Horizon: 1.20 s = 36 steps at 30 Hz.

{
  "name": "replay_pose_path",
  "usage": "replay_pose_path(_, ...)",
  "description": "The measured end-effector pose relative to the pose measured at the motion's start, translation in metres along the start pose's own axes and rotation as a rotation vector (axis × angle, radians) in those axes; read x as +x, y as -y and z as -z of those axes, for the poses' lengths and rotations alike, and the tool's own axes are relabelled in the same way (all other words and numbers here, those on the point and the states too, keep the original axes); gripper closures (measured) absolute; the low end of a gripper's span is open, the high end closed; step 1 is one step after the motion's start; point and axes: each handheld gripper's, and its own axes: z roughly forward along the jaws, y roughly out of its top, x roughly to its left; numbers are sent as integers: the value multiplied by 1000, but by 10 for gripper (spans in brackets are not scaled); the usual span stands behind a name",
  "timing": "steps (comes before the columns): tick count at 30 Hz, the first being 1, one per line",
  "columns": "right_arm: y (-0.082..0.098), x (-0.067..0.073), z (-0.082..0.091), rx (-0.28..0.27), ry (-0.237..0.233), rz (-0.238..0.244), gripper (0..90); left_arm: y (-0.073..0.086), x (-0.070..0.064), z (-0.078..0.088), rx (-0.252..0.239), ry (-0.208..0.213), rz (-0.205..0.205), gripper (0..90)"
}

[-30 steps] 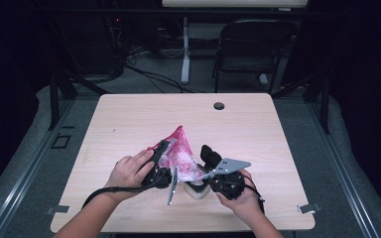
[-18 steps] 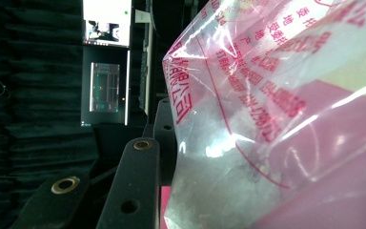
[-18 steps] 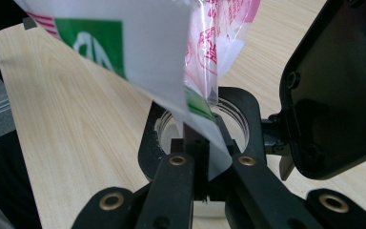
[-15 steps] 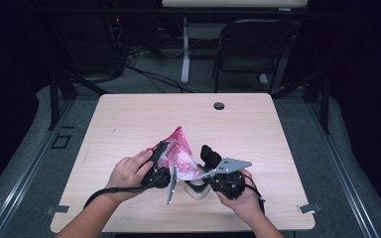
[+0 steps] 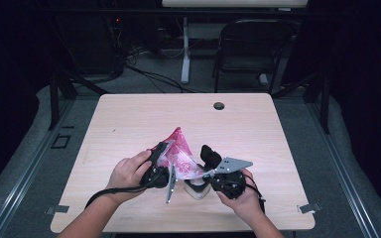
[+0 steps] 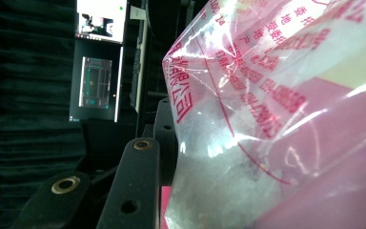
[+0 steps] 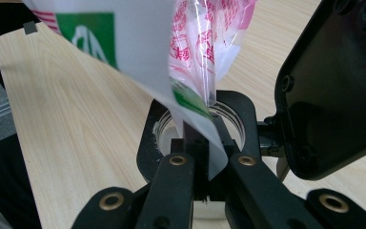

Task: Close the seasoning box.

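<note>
Slanting up and away from the person, a pink printed bag point(image 5: 178, 156) hangs over a small white jar point(image 5: 196, 187) near the table's point(image 5: 129, 119) front edge. The left gripper point(image 5: 159, 161) clamps its upper side; the right gripper point(image 5: 213, 173), jaws together, pinches its lower corner above the jar's mouth. Open wood lies beyond.

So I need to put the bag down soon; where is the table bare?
Bare wood lies behind the pink bag up to the round hole, and along both side edges of the table. It is crowded at the near middle, around both hand-held grippers.
</note>
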Motion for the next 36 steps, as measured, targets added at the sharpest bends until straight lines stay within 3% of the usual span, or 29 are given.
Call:
replay_pose_path(6, 0, 0, 0, -3, 3, 0, 900, 1, -2, 0, 4, 2, 1, 726)
replay_pose_path(11, 0, 0, 1, -11, 2, -4, 900, 3, -3, -1, 8, 18, 28, 727)
replay_pose_path(36, -2, 0, 3, -16, 4, 1, 900, 5, -5, -1, 6, 15, 42, 727)
